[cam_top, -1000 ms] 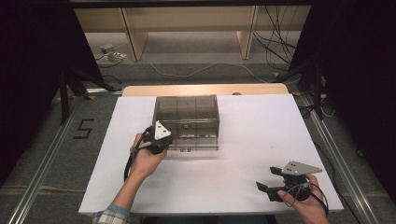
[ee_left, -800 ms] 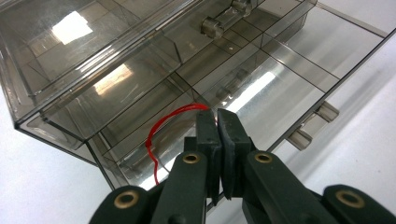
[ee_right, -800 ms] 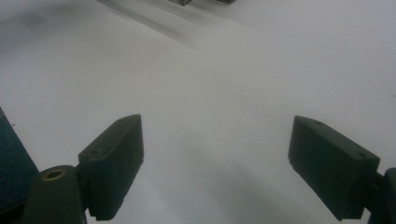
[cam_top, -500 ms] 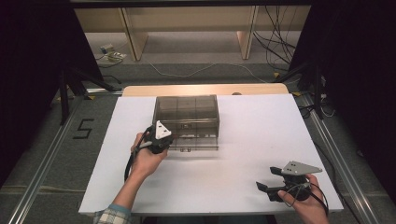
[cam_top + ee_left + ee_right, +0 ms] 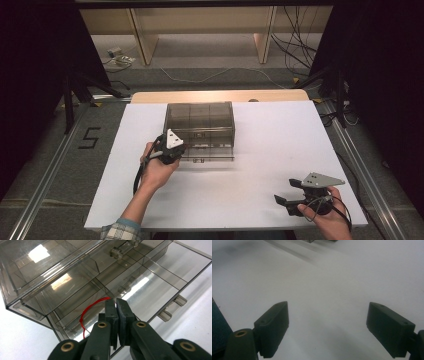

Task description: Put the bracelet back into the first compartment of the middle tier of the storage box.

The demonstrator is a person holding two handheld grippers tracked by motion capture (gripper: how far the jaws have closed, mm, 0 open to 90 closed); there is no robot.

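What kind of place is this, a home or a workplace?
Most likely a lab or recording workspace, not a home. A white table stands between dark curtains, loose cables lie on the floor, and a taped number five marks the floor beside a metal rail.

High view: above the near edge, facing forward and down over the table [image 5: 280, 150].
Left gripper view: close on the box [image 5: 75, 277].
Right gripper view: low over the table.
Shared: box [image 5: 200, 122], table.
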